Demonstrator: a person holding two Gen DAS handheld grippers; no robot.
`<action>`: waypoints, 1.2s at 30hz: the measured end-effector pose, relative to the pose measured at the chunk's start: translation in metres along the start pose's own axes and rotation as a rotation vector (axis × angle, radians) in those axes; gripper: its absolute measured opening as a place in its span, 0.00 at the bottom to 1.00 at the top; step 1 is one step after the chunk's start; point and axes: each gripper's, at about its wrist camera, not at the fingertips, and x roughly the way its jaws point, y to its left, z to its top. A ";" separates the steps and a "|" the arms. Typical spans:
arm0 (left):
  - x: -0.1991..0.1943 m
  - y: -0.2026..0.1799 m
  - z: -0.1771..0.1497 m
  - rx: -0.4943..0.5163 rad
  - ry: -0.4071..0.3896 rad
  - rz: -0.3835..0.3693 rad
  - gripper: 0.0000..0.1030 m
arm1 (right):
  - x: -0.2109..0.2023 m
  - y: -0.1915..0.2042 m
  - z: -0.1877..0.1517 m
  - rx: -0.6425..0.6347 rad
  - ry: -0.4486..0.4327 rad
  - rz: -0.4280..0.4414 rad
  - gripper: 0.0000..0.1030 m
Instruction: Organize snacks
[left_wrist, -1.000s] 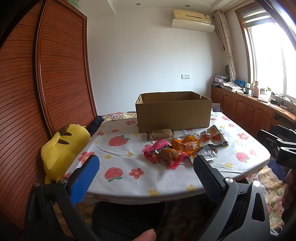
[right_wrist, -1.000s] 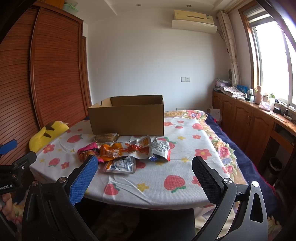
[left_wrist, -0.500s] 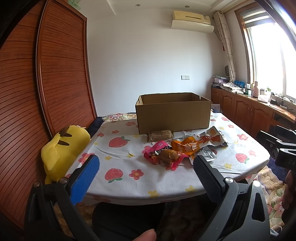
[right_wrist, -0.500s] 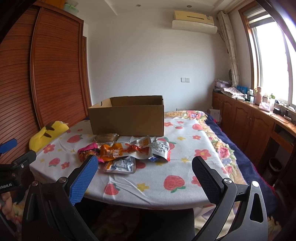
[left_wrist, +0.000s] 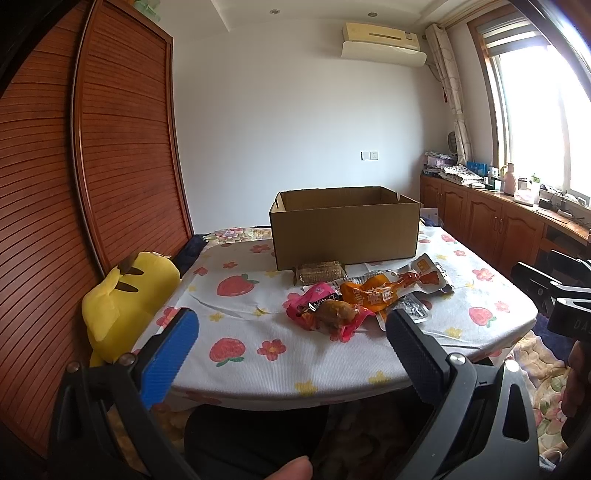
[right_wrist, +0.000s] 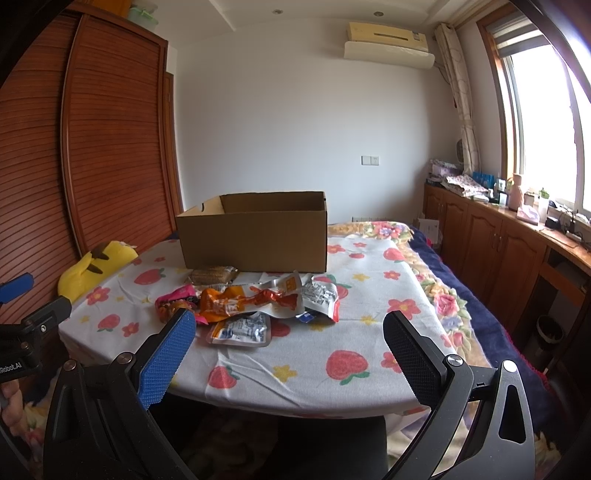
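Observation:
Several snack packets lie in a heap on the flowered tablecloth: a pink pack (left_wrist: 325, 308) (right_wrist: 173, 298), an orange pack (left_wrist: 373, 293) (right_wrist: 229, 302), a clear silver pouch (right_wrist: 242, 329) and a brown bar (left_wrist: 320, 271) (right_wrist: 214, 275). Behind them stands an open cardboard box (left_wrist: 345, 232) (right_wrist: 255, 236). My left gripper (left_wrist: 291, 332) hangs open in front of the table's near edge, short of the pink pack. Off the same edge, my right gripper (right_wrist: 290, 334) is open too, with nothing between its fingers.
A yellow plush toy (left_wrist: 123, 299) (right_wrist: 94, 267) leans at the table's left edge by a wooden slatted wardrobe (left_wrist: 92, 184). Wooden cabinets (right_wrist: 509, 251) with clutter run under the window on the right. A flowered blanket (right_wrist: 454, 295) lies right of the table.
Both views have crept slightly closer to the table. The snacks and box have not moved, and both grippers stay open.

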 end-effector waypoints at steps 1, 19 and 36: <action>0.000 -0.001 -0.001 0.000 0.000 0.000 0.99 | 0.000 0.000 0.000 0.001 0.001 0.001 1.00; 0.026 0.002 -0.010 -0.005 0.062 -0.014 0.99 | 0.013 -0.002 -0.002 -0.002 0.036 0.025 1.00; 0.117 0.012 0.000 -0.046 0.195 -0.075 0.98 | 0.089 0.001 0.008 -0.085 0.120 0.161 0.99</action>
